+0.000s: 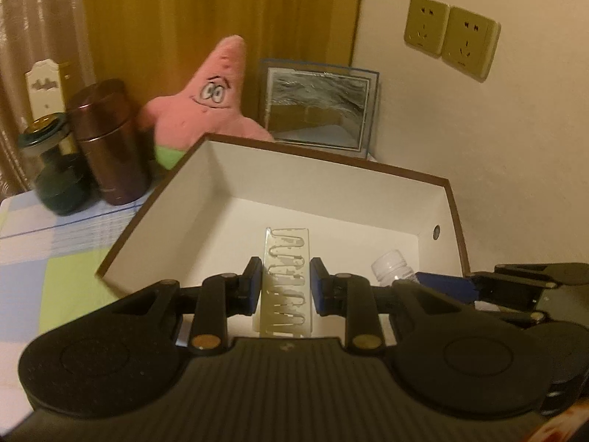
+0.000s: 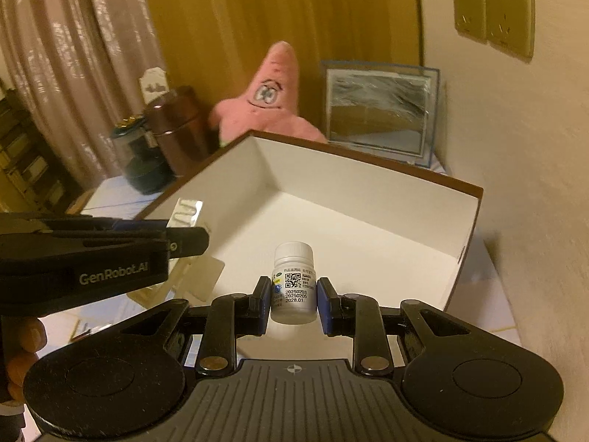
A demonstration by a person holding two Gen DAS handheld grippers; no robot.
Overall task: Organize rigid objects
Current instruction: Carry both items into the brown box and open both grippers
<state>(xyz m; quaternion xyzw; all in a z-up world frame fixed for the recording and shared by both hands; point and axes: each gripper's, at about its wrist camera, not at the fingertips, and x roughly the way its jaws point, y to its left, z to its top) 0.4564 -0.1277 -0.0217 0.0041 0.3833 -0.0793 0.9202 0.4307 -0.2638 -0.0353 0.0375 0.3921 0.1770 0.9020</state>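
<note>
Grippers (image 1: 286, 283) (image 2: 291, 304) hold one clip case (image 1: 285, 291), one bottle (image 2: 294, 281).

A pink starfish plush toy (image 1: 213, 99) leans against the far wooden panel, with a brown cylindrical tin (image 1: 110, 143) and a dark glass jar (image 1: 55, 169) to its left. A framed picture (image 1: 318, 105) stands right of the plush, and two wall sockets (image 1: 451, 33) sit on the right wall.
</note>
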